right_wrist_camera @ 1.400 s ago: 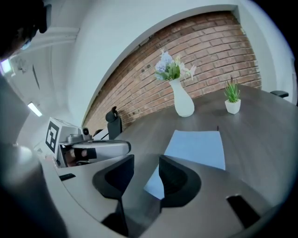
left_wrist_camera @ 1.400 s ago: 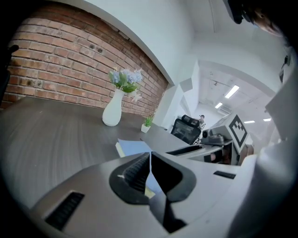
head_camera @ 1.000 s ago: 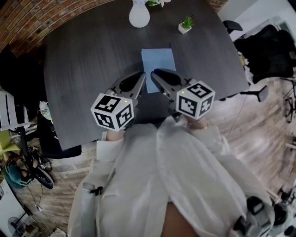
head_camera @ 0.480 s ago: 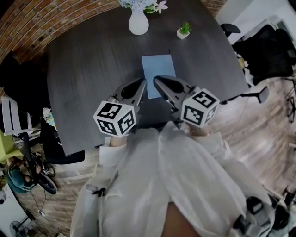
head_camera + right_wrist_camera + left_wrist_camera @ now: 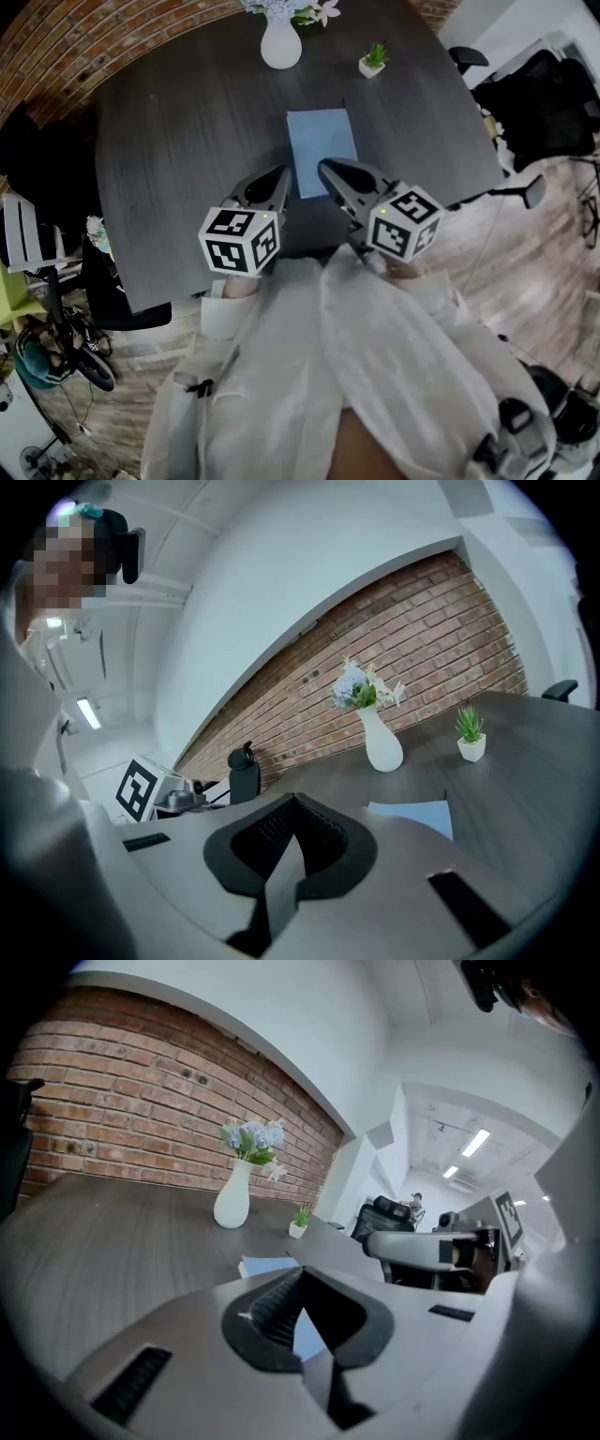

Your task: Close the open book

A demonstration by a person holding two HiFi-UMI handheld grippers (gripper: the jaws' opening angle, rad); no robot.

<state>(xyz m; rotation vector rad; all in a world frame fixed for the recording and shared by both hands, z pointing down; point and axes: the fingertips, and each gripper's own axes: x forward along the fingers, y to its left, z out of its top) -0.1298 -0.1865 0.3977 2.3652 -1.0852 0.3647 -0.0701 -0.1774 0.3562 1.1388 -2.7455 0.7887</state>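
A thin light-blue book (image 5: 322,141) lies flat on the dark table (image 5: 178,150), its cover a plain blue rectangle; it also shows as the book (image 5: 265,1265) and the book (image 5: 413,814) just past the jaws. My left gripper (image 5: 281,174) hovers at the book's near left corner, shut with nothing in it. My right gripper (image 5: 325,168) hangs over the book's near edge, also shut and empty. In each gripper view the jaws meet: left gripper (image 5: 300,1277), right gripper (image 5: 292,803). Whether either tip touches the book cannot be told.
A white vase of flowers (image 5: 281,43) and a small potted plant (image 5: 373,60) stand at the table's far edge. Black office chairs (image 5: 534,94) sit to the right, another dark chair (image 5: 117,295) at the left near corner. A brick wall (image 5: 112,1110) runs behind.
The head camera has tilted a little, so the table sits lower in view. The left gripper has drawn slightly back and down toward the person. The book has not moved.
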